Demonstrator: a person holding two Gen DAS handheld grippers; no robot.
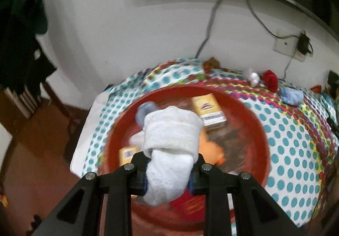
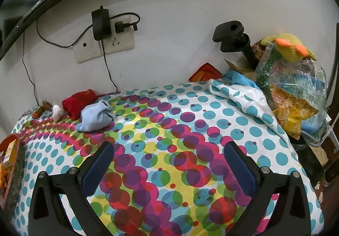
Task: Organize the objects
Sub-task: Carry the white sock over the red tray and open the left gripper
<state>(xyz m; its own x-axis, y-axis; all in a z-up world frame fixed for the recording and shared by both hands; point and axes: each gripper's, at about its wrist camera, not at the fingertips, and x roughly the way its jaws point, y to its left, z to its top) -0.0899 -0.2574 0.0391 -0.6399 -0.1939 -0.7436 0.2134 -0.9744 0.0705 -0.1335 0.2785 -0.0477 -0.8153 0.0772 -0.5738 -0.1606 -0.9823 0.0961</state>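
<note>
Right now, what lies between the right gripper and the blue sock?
Only bare dotted cloth between the right gripper and blue sock, per the right wrist view.

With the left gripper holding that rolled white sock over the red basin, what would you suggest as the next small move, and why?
Probably open the left gripper and let the rolled white sock drop. Its jaws are shut on the sock directly above the red basin, which already holds yellow boxes and other small items, so the sock seems to be where it belongs. The right gripper hangs open over the dotted cloth.
</note>
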